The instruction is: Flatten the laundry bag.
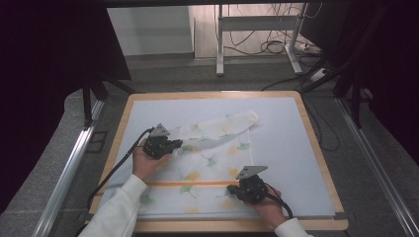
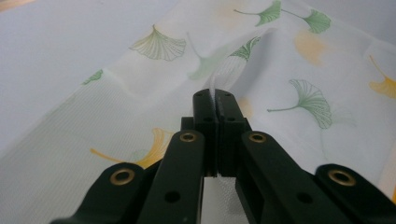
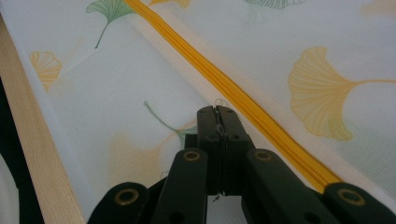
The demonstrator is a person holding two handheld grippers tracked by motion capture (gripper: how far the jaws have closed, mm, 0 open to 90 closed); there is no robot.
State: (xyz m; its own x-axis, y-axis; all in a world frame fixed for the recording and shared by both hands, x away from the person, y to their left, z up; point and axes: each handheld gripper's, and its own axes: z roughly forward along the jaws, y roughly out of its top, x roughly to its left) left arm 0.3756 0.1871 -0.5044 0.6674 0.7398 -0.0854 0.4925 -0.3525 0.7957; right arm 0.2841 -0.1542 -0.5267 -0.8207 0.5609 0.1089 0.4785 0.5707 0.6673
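White sleeves [image 1: 118,207], black hand-held grippers [image 1: 163,146], brass rivets.

The bare grey mat [image 1: 286,148] is lying open to the right of the cloth bag [image 1: 207,168] and along the far edge of the table [image 1: 212,95], so a hand is finding free room there. The bag itself, with its folded flap [image 1: 222,126] and the orange zipper [image 1: 188,183], is covering the middle and near part. The left gripper [image 1: 170,146] and right gripper [image 1: 236,190] are sitting on it, each with its cable [image 1: 116,170] trailing toward the near edge.
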